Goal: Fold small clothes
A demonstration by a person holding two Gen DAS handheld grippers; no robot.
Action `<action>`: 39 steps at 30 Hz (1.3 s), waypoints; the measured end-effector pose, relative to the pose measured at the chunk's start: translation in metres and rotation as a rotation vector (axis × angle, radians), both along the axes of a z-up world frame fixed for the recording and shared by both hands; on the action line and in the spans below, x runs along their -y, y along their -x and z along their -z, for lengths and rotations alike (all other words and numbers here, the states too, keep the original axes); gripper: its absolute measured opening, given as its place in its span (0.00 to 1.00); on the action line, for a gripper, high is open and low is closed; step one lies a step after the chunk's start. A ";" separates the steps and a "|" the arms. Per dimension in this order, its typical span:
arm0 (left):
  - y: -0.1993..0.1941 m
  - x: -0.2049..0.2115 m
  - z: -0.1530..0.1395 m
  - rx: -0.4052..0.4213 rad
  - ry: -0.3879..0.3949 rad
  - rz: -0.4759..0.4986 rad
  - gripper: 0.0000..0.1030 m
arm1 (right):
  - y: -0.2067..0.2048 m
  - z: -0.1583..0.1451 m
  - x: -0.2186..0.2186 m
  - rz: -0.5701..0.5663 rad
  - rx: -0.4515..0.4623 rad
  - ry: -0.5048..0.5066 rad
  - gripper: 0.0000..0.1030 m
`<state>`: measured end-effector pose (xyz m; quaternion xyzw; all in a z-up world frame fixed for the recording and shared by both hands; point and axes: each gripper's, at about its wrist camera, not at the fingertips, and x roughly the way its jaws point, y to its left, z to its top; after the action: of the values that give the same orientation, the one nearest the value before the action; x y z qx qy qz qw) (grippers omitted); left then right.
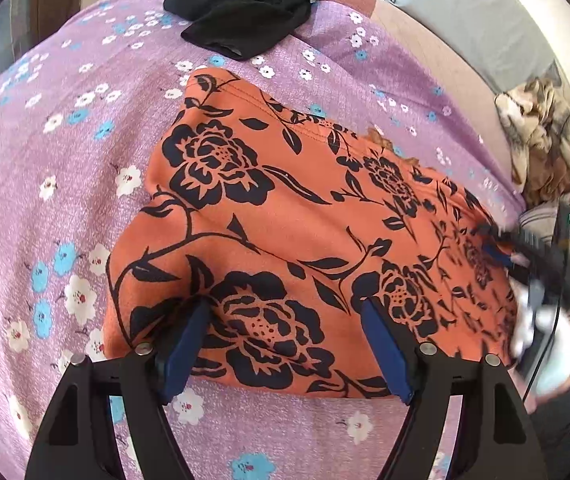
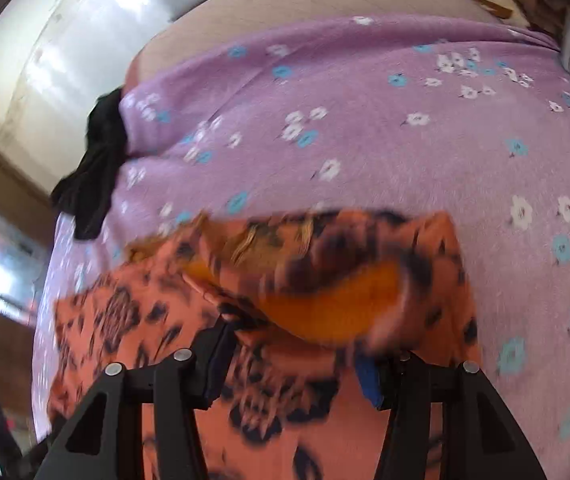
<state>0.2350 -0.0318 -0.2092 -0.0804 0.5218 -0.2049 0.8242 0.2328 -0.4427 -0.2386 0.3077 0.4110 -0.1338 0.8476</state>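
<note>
The left wrist view shows the orange floral garment (image 1: 285, 216) spread flat and sharp on the lilac flowered bedsheet (image 1: 65, 152); the right wrist view is blurred and shows one corner of that garment (image 2: 325, 288) lifted and curling over, its plain orange underside showing.

The left gripper (image 1: 285, 312) has its jaws wide apart, tips resting on the garment's near edge, with cloth lying between them but not pinched. The right gripper (image 2: 297, 344) has the raised fold of cloth bunched between its half-spread jaws; whether the pads actually press on it is lost in the blur. In the left view that gripper (image 1: 497, 244) appears as a smear at the garment's right end.

A black garment (image 1: 245, 4) lies at the sheet's far edge, well apart, and a crumpled beige cloth (image 1: 541, 136) sits off to the right. Nothing stands between jaws and garment.
</note>
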 end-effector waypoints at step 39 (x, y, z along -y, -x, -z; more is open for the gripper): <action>-0.015 -0.035 0.008 0.020 -0.210 -0.142 0.82 | 0.082 -0.016 -0.203 -0.499 -0.074 0.121 0.55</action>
<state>0.2502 0.0033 -0.2167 -0.0285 0.5252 -0.0911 0.8456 0.1505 -0.2394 -0.2229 0.1407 0.4960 0.0439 0.8557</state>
